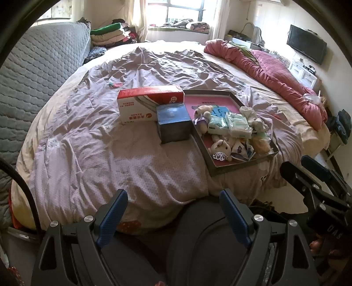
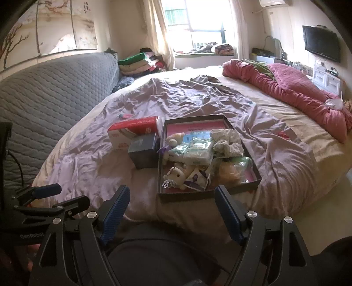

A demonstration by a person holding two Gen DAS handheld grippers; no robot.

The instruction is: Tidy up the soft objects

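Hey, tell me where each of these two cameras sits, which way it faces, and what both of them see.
Left wrist: on the open left gripper, angled down across the bed at the tray of soft toys; the right gripper shows at right.
Right wrist: on the open right gripper, facing the tray nearly head-on; the left gripper shows at left.
Shared: tray, red-and-white box, dark box, pink quilt, window.

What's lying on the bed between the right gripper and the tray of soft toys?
Nothing: in the right wrist view, only bare, wrinkled lilac bedsheet lies between the open right gripper and the near rim of the tray.
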